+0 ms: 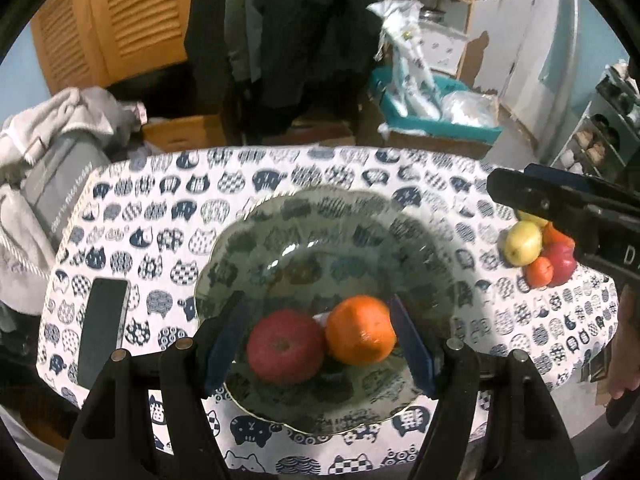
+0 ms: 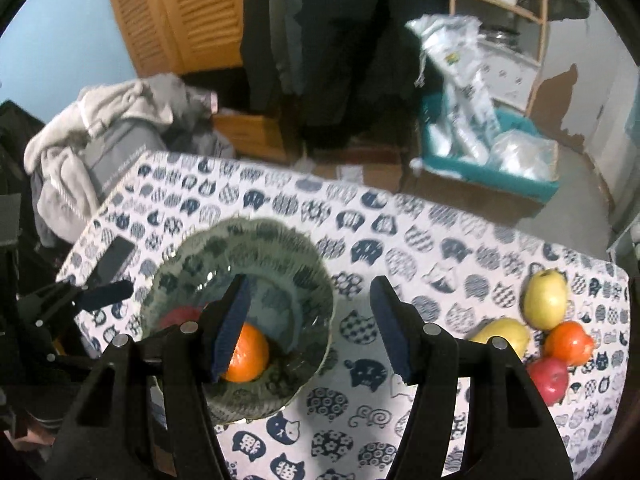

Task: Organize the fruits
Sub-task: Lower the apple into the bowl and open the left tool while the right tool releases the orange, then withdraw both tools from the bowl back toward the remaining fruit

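You had both tools over the table with nothing between the pads: the left gripper (image 1: 320,344) stood part open above the bowl, and the right gripper (image 2: 316,328) hung empty, jaws apart at a middling width.

Two fruits already lay touching in the scalloped, translucent grey-green glass bowl (image 1: 248,216): a round red apple (image 1: 285,347) and a glossy orange mandarin (image 1: 360,330).

Four more waited in a cluster near the table's right edge, well apart from the bowl: a pale yellow-green apple (image 2: 545,300), a yellow pear-like fruit (image 2: 504,334), a small orange-red fruit (image 2: 568,342) and a red apple (image 2: 550,376). That made six fruits and one bowl. A dark flat phone (image 1: 102,330) lay to the bowl's left on the cat-print tablecloth (image 1: 320,168).

The clustered fruits looked firm, smooth and light, likely to roll; I judged a hold across the widest middle safest, squeezing gently. They touched each other, so you needed to take an outer one first. The glass bowl seemed fragile, so fruit was best set down, not dropped.
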Motion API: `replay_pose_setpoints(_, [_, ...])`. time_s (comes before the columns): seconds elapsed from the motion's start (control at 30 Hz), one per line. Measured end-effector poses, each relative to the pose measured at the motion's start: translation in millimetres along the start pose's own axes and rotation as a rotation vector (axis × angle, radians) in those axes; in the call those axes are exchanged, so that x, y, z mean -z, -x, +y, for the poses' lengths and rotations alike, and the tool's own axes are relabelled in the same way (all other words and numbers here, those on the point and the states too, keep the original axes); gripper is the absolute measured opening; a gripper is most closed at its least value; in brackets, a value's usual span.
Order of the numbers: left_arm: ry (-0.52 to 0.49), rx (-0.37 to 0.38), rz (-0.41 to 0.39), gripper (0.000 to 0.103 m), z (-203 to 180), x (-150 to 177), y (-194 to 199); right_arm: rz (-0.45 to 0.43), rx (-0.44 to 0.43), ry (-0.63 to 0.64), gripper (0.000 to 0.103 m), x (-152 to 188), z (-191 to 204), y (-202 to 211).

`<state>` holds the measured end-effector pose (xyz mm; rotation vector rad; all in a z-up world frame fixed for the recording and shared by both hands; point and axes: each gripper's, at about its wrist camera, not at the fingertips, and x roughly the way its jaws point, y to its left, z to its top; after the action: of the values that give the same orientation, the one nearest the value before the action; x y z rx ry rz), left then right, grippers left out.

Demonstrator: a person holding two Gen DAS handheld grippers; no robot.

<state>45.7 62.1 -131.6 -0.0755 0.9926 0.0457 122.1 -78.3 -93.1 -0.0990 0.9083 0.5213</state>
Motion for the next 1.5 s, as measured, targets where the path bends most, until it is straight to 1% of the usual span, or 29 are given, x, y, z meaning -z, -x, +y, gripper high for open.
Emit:
replay_pose_setpoints(0.1, [-0.017, 0.005, -0.040, 0.074, -8, -5, 14, -0.041, 0.015, -0.009, 0.064, -4, -5, 18])
replay_pose_setpoints(0.27, [-0.047, 0.025, -0.103, 0.077, -22, -15, 35, -0.099, 0.052, 0.001, 0.066, -6, -11, 46])
replay_pose_setpoints(0.37, [-0.067, 0.053, -0.125, 0.079, -33, -19, 45, -0.136, 0.064, -0.004, 0.066, -7, -16, 63])
replay_pose_setpoints(0.43, [-0.079, 0.064, -0.135, 0.081, -40, -21, 50, -0.156, 0.070, -0.007, 0.069, -7, -19, 73])
replay_pose_setpoints(0.53, [-0.093, 0.085, -0.146, 0.081, -49, -24, 56, -0.186, 0.082, -0.015, 0.070, -8, -24, 89])
replay_pose_setpoints(0.67, [-0.101, 0.095, -0.162, 0.081, -58, -28, 63, -0.219, 0.105, -0.016, 0.074, -6, -30, 106])
replay_pose_setpoints(0.73, [-0.106, 0.098, -0.175, 0.082, -62, -30, 67, -0.231, 0.123, -0.011, 0.074, -3, -34, 113])
replay_pose_setpoints(0.8, [-0.106, 0.103, -0.183, 0.086, -65, -32, 70, -0.237, 0.131, -0.012, 0.075, -1, -37, 118])
replay_pose_setpoints(0.97, [-0.118, 0.115, -0.205, 0.087, -75, -36, 78, -0.250, 0.150, -0.025, 0.076, 4, -51, 129])
replay_pose_setpoints(1.2, [-0.133, 0.122, -0.203, 0.088, -88, -41, 79, -0.269, 0.186, -0.044, 0.081, 11, -67, 143])
replay_pose_setpoints(1.43, [-0.143, 0.141, -0.208, 0.089, -102, -44, 78, -0.277, 0.202, -0.082, 0.083, 18, -86, 154])
replay_pose_setpoints(1.5, [-0.148, 0.143, -0.211, 0.090, -107, -44, 78, -0.278, 0.212, -0.087, 0.084, 21, -91, 156])
